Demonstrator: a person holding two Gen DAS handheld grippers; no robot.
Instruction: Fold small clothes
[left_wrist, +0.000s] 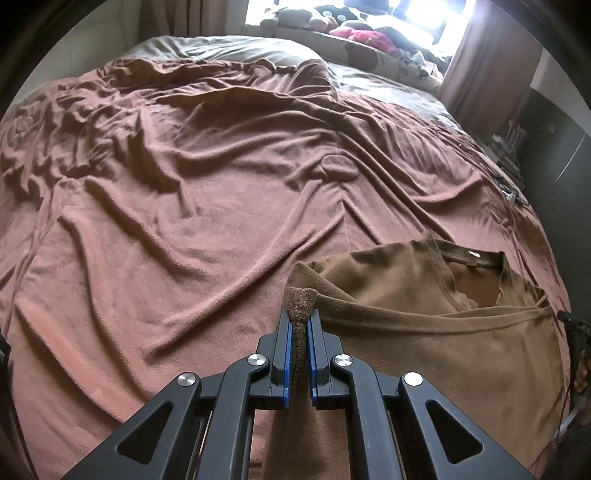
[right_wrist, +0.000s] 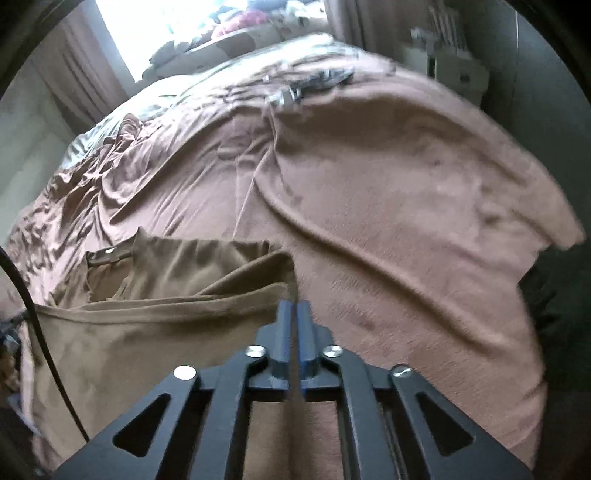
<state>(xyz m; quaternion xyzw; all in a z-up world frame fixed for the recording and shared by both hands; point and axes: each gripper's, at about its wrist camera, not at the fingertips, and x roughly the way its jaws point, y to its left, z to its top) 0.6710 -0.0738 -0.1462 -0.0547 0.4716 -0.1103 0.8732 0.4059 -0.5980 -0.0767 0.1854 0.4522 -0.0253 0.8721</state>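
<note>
At the near edge of the bed (left_wrist: 184, 221), a brown t-shirt (left_wrist: 443, 332) lies folded crosswise, collar toward the window. The left tongs (left_wrist: 303, 325) clamp its left corner. The right tongs (right_wrist: 294, 314) look nearly closed at its right corner; whether they grip cloth cannot be told. A rumpled pinkish blanket (right_wrist: 406, 221) covers the bed.

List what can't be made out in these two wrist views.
- Right gripper: right wrist view is motion-blurred; whether its fingers pinch the brown shirt is unclear.
- Shirt's lower part: cut off by the bottom edge and hidden behind the left gripper.
- Items on the window ledge: washed out by glare, too small.
</note>
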